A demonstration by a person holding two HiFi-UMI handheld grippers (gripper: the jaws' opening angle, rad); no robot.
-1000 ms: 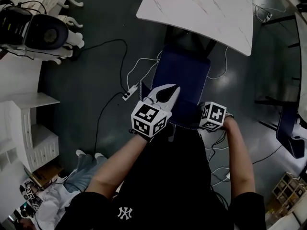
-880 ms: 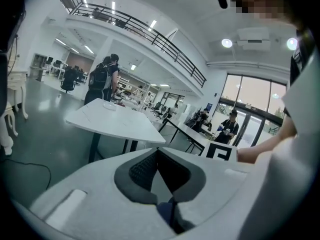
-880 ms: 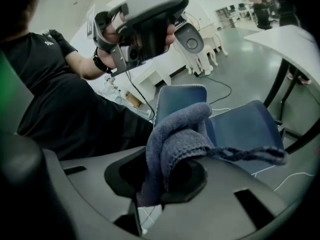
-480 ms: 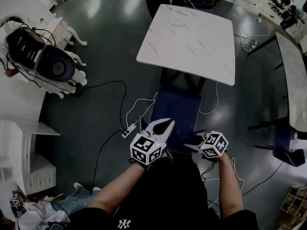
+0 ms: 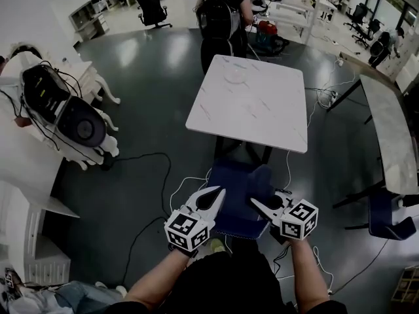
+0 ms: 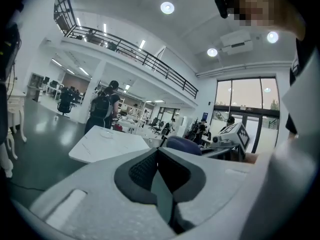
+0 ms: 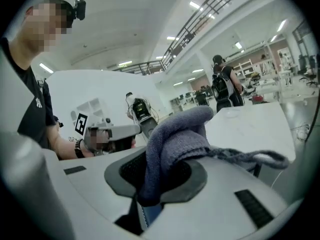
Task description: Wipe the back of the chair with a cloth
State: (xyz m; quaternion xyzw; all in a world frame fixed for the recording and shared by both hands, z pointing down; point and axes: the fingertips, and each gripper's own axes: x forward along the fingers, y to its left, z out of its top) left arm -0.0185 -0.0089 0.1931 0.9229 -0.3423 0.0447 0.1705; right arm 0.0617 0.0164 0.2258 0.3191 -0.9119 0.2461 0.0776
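A white counter (image 5: 252,103) stands on the dark floor (image 5: 144,70), and a person (image 5: 221,18) stands just beyond it. Black cables (image 5: 141,157) trail over the floor. A second counter (image 5: 391,139) runs along the right.

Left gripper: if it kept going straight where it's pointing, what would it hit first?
Probably the blue padded chair, just past the tips of the left gripper; beyond stands the white marble-topped table. Height is unclear; it may pass over both.
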